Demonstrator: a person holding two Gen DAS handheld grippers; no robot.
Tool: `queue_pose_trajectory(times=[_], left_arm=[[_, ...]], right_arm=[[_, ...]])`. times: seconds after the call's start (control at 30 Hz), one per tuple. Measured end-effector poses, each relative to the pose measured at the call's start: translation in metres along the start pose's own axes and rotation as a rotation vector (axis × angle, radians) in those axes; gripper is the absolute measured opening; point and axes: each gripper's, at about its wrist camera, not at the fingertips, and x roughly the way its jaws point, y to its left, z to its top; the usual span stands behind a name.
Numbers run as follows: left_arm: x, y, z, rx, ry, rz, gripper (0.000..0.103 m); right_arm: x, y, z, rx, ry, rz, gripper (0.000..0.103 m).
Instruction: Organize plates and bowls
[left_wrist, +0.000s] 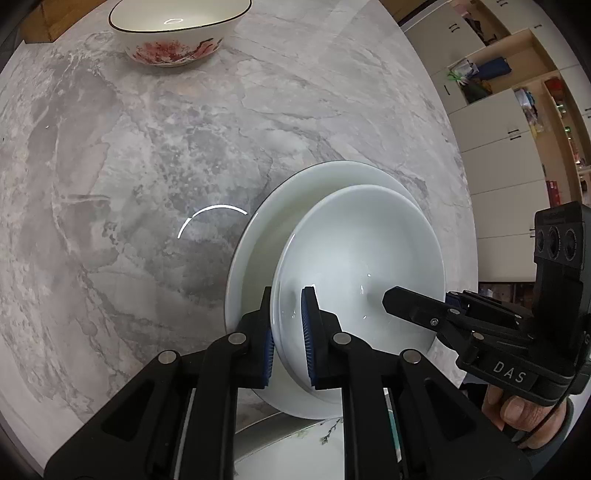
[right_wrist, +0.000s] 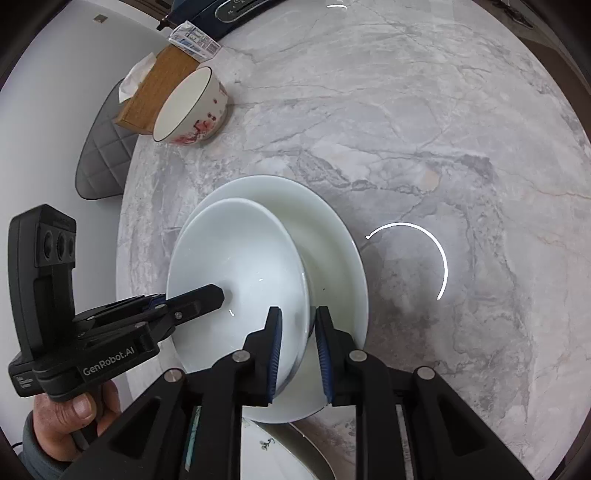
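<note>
Grey marble-pattern table (left_wrist: 147, 166); white cabinets with open shelves (left_wrist: 509, 110) behind; grey quilted chair (right_wrist: 105, 155), apparently, alongside.

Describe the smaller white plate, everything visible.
The smaller white plate is plain glossy ceramic as it looks, round, with a shallow dish and no pattern. It sits tilted over the larger white plate on the marble table. The left tongs are shut on one side of its rim and the right tongs on the opposite side. No chips show.
</note>
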Motion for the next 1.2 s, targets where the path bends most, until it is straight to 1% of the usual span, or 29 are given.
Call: queue_pose_trajectory(times=[0.13, 0.27, 0.3, 0.33, 0.4, 0.53, 0.6, 0.67, 0.73, 0.87, 1.0, 1.03, 1.07, 1.1, 1.13, 1.2], left_arm=[[0.005, -0.004, 0.005, -0.001, 0.008, 0.01, 0.013], [0.007, -0.005, 0.008, -0.011, 0.016, 0.013, 0.015], [0.008, -0.005, 0.009, -0.009, 0.017, 0.015, 0.017], [0.008, -0.006, 0.01, -0.006, 0.018, 0.016, 0.018], [0.008, -0.006, 0.009, -0.012, 0.015, 0.019, 0.018], [0.008, -0.007, 0.008, -0.021, 0.011, 0.018, 0.018], [0.007, -0.007, 0.008, -0.036, 0.004, 0.007, 0.02], [0.005, -0.006, 0.008, -0.06, -0.003, -0.014, 0.021], [0.005, -0.005, 0.008, -0.067, -0.005, -0.027, 0.023], [0.002, 0.0, 0.007, -0.099, -0.004, -0.063, 0.027], [-0.002, 0.001, 0.005, -0.118, -0.01, -0.064, 0.027], [-0.002, 0.002, 0.005, -0.126, -0.007, -0.064, 0.027], [-0.002, 0.002, 0.005, -0.138, -0.004, -0.062, 0.027], [-0.003, 0.002, 0.006, -0.145, -0.004, -0.064, 0.029], [-0.004, 0.002, 0.006, -0.148, -0.003, -0.068, 0.03], [-0.006, 0.001, 0.007, -0.15, -0.008, -0.062, 0.035]], right_arm=[[0.002, 0.007, 0.001, -0.019, 0.0, -0.062, 0.024], [0.005, 0.016, 0.002, -0.043, 0.006, -0.092, 0.039], [0.007, 0.019, 0.002, -0.05, 0.008, -0.104, 0.042], [0.008, 0.022, 0.003, -0.054, 0.009, -0.113, 0.048], [0.009, 0.025, 0.003, -0.05, 0.01, -0.13, 0.046], [0.01, 0.023, 0.002, -0.015, 0.017, -0.117, 0.047], [0.008, 0.022, 0.0, 0.012, 0.024, -0.107, 0.048], [0.006, 0.018, 0.0, 0.052, 0.026, -0.074, 0.052], [0.004, 0.013, 0.001, 0.103, 0.032, -0.032, 0.053], [0.001, 0.009, 0.003, 0.168, 0.042, -0.001, 0.056], [-0.001, 0.012, 0.007, 0.173, 0.067, -0.024, 0.057], [-0.001, 0.013, 0.008, 0.172, 0.075, -0.032, 0.059], [-0.003, 0.014, 0.008, 0.17, 0.078, -0.04, 0.065], [-0.005, 0.014, 0.009, 0.169, 0.076, -0.06, 0.069], [-0.007, 0.014, 0.01, 0.174, 0.075, -0.058, 0.072], [-0.012, 0.015, 0.012, 0.174, 0.075, -0.061, 0.072]])
